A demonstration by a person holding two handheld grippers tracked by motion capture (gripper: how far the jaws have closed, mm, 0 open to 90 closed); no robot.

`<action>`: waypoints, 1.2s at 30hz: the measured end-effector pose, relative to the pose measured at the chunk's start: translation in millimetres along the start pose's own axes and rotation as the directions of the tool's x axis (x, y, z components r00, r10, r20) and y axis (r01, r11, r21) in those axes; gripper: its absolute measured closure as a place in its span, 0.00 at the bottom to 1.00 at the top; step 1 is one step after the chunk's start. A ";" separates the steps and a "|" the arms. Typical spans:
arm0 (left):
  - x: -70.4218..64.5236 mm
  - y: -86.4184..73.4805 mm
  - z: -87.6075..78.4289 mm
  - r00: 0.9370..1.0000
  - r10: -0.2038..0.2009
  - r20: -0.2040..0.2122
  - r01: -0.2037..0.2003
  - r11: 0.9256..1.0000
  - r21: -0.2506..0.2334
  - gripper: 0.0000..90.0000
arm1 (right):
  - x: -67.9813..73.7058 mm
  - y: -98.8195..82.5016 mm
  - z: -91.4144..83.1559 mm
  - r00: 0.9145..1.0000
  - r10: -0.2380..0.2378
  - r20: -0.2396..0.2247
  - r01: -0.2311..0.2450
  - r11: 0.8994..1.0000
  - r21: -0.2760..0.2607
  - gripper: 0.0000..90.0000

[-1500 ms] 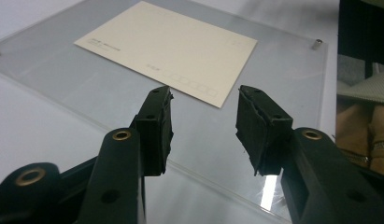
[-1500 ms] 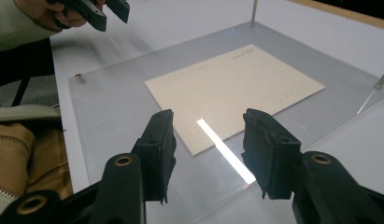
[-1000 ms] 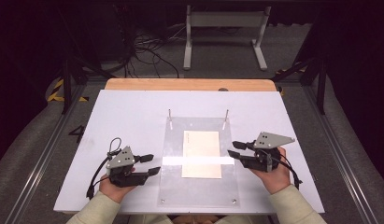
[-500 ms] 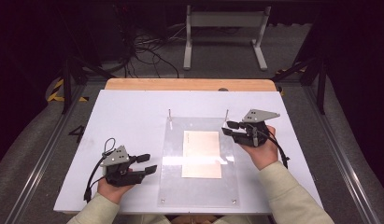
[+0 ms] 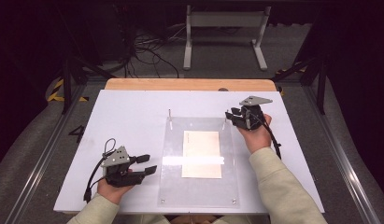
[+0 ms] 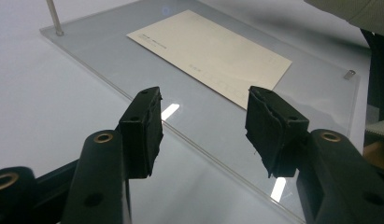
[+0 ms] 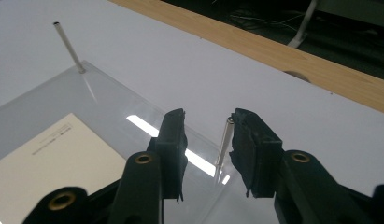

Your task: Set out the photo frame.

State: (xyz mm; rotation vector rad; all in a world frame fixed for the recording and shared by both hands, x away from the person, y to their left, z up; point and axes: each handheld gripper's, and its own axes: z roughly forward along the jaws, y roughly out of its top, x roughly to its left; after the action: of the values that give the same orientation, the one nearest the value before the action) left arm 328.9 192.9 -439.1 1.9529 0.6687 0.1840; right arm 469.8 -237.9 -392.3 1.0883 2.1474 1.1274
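So here's the setup: a clear acrylic plate (image 5: 199, 161) lies flat on the white desk (image 5: 133, 116), with a cream card (image 5: 202, 154) lying in the middle of it and a thin metal pin standing up at each far corner. The right hand-held gripper (image 5: 232, 116) is up at the far right corner, and in the right gripper view its jaws straddle the right pin (image 7: 225, 142); the pin sits between the pads, close to one of them but not pinched yet. The jaws have just been closing in on it, so it looks like the person is going for a grab on that pin, probably to pull it out or steady the plate. The other pin (image 7: 68, 46) stands untouched at the far left corner. The left hand-held gripper (image 5: 147, 164) rests near the plate's left edge with its jaws spread and nothing in them; in the left gripper view the pads (image 6: 143, 130) hover over the desk just short of the plate's edge, aimed toward the card. It seems parked there so it's ready once the right side is done.
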 end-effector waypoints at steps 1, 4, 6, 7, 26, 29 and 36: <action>0.0 -0.1 0.1 1.000 0.000 0.001 0.000 1.000 0.000 0.51 | -1.4 -0.3 2.4 1.000 -0.006 0.005 0.006 1.000 0.001 0.72; 0.5 -0.3 0.0 1.000 0.002 0.000 -0.002 1.000 -0.002 0.51 | -5.2 -3.9 9.1 1.000 -0.016 0.012 0.016 1.000 0.004 0.72; 0.6 -0.5 0.0 1.000 0.000 0.000 0.000 1.000 -0.001 0.51 | -6.2 -5.0 10.5 1.000 -0.017 0.013 0.017 1.000 0.009 0.72; 0.9 -0.5 0.0 1.000 0.000 -0.001 0.000 1.000 0.001 0.52 | -9.8 -8.1 14.3 1.000 -0.003 0.007 0.003 1.000 0.015 0.72; -1.8 -0.9 3.7 1.000 0.000 0.014 0.000 1.000 0.015 0.52 | -16.4 -14.2 35.7 0.999 0.033 -0.005 -0.033 0.999 0.003 0.94; -2.4 -0.5 4.4 1.000 0.008 0.013 -0.008 1.000 0.008 0.52 | -14.6 -13.8 37.3 0.999 0.040 0.010 -0.040 0.999 0.006 0.94; -2.3 -0.5 4.1 1.000 0.005 0.009 -0.005 1.000 0.009 0.52 | -12.8 -13.7 40.1 0.997 0.074 0.029 -0.074 0.997 0.007 0.95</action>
State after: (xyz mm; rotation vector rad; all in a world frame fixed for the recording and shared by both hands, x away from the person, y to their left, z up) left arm 328.4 188.6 -441.1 1.9635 0.6593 0.1752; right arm 499.4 -234.9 -425.0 1.1891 2.1073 1.1295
